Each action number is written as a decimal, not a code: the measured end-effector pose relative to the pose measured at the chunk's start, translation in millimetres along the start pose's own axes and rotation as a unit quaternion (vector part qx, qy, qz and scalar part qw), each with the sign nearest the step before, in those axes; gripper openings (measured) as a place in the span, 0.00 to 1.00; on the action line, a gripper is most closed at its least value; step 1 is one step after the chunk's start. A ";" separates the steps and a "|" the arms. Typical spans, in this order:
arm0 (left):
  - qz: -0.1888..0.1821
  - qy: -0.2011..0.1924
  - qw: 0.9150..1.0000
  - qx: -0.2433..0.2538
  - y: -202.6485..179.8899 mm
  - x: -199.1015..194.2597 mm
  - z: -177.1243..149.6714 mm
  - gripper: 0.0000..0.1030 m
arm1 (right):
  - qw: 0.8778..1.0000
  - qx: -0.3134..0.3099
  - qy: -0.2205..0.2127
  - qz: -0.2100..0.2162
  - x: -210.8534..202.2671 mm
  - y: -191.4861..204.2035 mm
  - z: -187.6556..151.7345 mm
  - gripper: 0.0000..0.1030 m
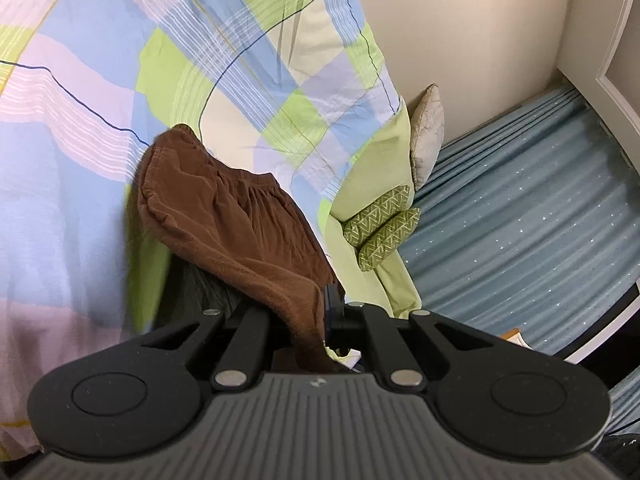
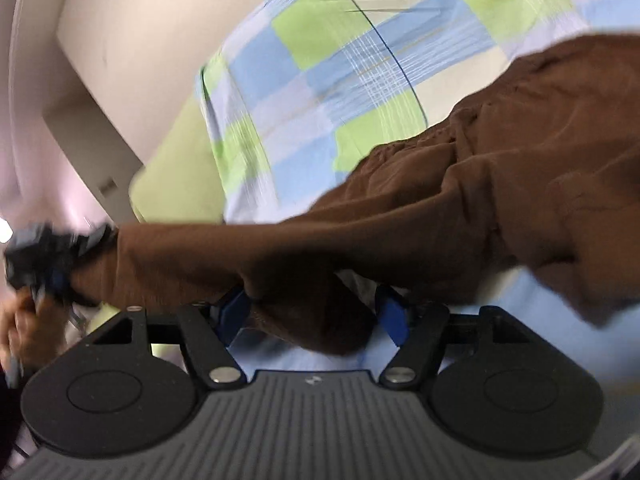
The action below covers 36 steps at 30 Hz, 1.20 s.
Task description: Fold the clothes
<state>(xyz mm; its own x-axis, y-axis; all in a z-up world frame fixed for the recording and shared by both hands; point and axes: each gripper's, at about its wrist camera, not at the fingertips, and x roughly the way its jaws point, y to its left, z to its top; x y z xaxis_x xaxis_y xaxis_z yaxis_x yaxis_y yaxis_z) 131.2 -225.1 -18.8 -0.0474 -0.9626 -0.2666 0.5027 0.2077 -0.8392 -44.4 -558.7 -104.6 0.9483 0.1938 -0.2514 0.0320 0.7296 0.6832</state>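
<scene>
Clearly the brown garment (image 1: 224,216), gathered at an elastic waistband, is lifted off the bed (image 1: 72,128) and slung between both tools, bunched and creased, with no fold yet made. At the near end the left tool (image 1: 320,320) is pressed together on a thin strip of the cloth. The right tool (image 2: 312,312) stands with its blue pads (image 2: 394,316) spread and a lobe of fabric hanging between them, so it seems to grip nothing. Farther out lie the checked quilt (image 1: 248,92), green pillows (image 1: 380,232) at the bed's edge, a pale cushion (image 1: 428,132), and blue curtains (image 1: 528,200). By my reading the work is at its start: the garment must first be spread flat, then folded.
</scene>
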 end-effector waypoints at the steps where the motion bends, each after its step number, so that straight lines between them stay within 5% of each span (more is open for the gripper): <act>1: 0.008 0.000 1.000 0.003 0.5 -0.3 0.0 0.04 | 1.000 0.016 0.000 0.008 6.0 -4.9 0.6 0.18; 2: 0.017 0.000 1.000 0.007 1.2 -0.7 -0.1 0.04 | 0.999 0.033 0.009 0.012 9.8 -6.7 1.8 0.03; 10: 0.075 0.037 0.996 0.027 9.7 -7.8 -20.0 0.04 | 0.995 0.012 0.098 -0.020 -72.9 51.1 9.1 0.02; 17: 0.182 0.118 0.973 0.077 20.1 -0.5 -57.9 0.04 | 0.983 0.015 0.154 -0.097 -118.4 53.4 -6.9 0.06; 19: 0.207 0.125 0.965 0.101 18.3 -10.6 -61.5 0.10 | 0.983 0.006 0.137 -0.123 -125.9 51.4 -4.6 0.15; 20: 0.220 0.123 0.961 0.110 16.6 -15.7 -61.1 0.10 | 0.982 -0.003 0.124 -0.139 -130.7 50.6 -2.0 0.33; 21: 0.233 0.119 0.958 0.117 14.5 -20.7 -59.8 0.11 | 0.982 -0.011 0.111 -0.155 -135.6 49.8 0.6 0.38; 24: 0.277 0.107 0.941 0.163 -1.2 -29.4 -55.1 0.21 | 0.971 -0.062 0.071 -0.219 -148.5 48.8 14.5 0.39; 27: 0.267 0.108 0.936 0.202 -20.6 -16.6 -51.8 0.25 | 0.952 -0.144 0.097 -0.253 -140.2 42.8 22.6 0.39; 29: 0.229 0.120 0.936 0.238 -36.9 12.6 -53.9 0.37 | 0.934 -0.198 0.113 -0.274 -134.7 38.8 28.0 0.39; 31: 0.201 0.142 0.932 0.268 -49.9 43.4 -59.1 0.39 | 0.913 -0.251 0.130 -0.294 -129.2 34.7 33.4 0.39; 36: 0.134 0.193 0.904 0.357 -88.3 137.4 -84.5 0.40 | 0.844 -0.380 0.168 -0.339 -115.3 24.7 46.9 0.39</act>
<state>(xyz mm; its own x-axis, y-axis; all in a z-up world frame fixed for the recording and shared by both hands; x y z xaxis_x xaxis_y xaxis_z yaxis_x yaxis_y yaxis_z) 7.4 -361.0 -21.4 -0.0702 -0.7337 -0.6758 0.9635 0.1256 -0.2364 -138.2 -593.8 -26.6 0.6469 -0.3544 -0.6752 0.1986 0.9332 -0.2995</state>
